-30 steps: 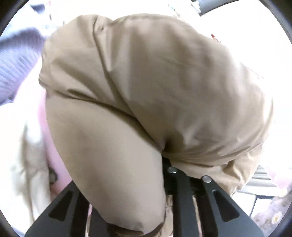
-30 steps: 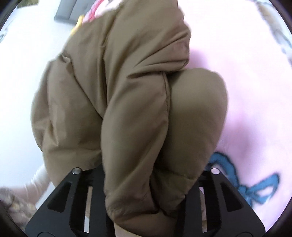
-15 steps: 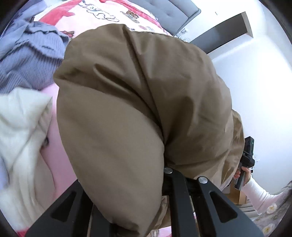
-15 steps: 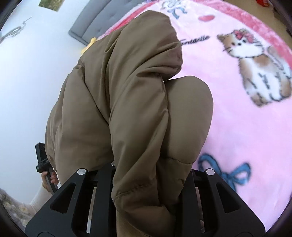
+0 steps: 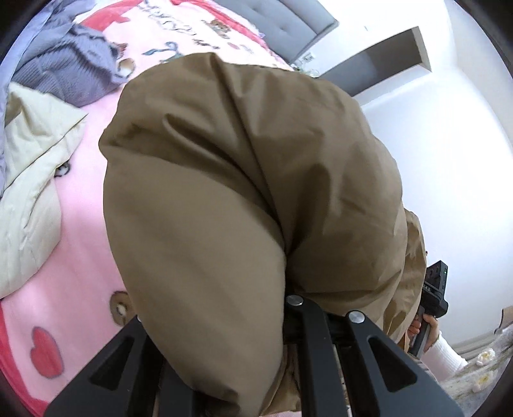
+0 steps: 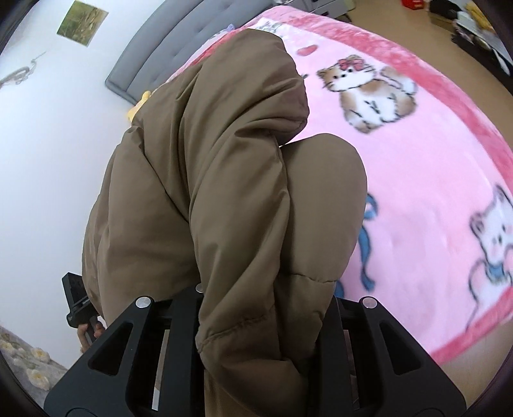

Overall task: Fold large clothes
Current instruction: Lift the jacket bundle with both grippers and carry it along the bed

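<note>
A puffy brown padded jacket (image 5: pixel 243 199) fills the left wrist view and hangs bunched above the pink blanket. My left gripper (image 5: pixel 224 349) is shut on a thick fold of it; the fingertips are hidden in the fabric. In the right wrist view the same jacket (image 6: pixel 208 192) drapes over my right gripper (image 6: pixel 256 324), which is shut on another fold. Each view shows the other gripper beyond the jacket: the right one (image 5: pixel 431 298) and the left one (image 6: pixel 75 301).
A pink cartoon blanket (image 6: pixel 416 166) covers the bed. A cream garment (image 5: pixel 29 192) and a grey-purple knit (image 5: pixel 67 73) lie at its left. A grey headboard (image 5: pixel 288 25) and white wall stand behind. The blanket's red edge (image 6: pixel 465 333) borders the floor.
Both grippers have lifted and tilted with the jacket, so more of the bed, headboard and wall shows. The grip on the jacket is unchanged.
</note>
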